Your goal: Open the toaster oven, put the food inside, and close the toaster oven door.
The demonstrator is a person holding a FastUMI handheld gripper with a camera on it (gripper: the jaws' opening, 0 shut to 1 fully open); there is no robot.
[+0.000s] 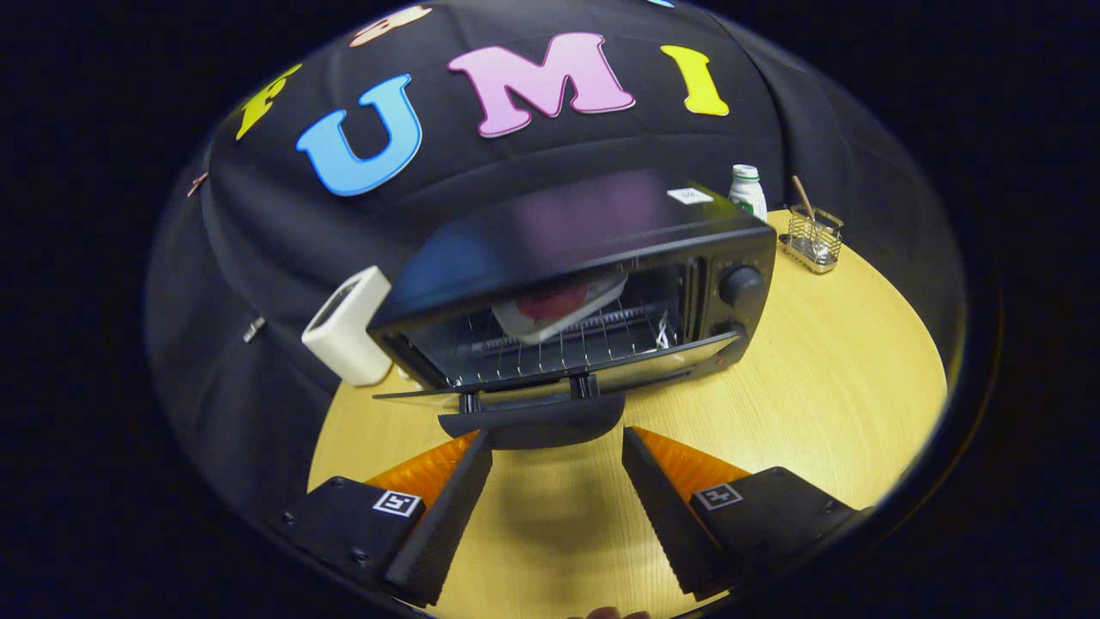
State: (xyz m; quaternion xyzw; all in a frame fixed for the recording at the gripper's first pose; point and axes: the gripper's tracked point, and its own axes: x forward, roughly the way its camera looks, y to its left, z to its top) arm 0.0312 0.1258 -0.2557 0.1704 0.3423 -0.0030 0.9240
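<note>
gripper (557, 447) spread wide, empty — toaster oven (584, 284) door (550, 378) down, food (559, 305) inside.

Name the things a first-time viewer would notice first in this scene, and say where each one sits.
The black toaster oven stands on the wooden table, its door folded down, with food on a plate on the rack inside. The gripper is open, its fingers either side of the door handle. A white box stands beside the oven.

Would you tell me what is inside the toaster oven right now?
On the wire rack inside the toaster oven lies the food, pale with a red patch. Its back part is hidden under the oven's top.
</note>
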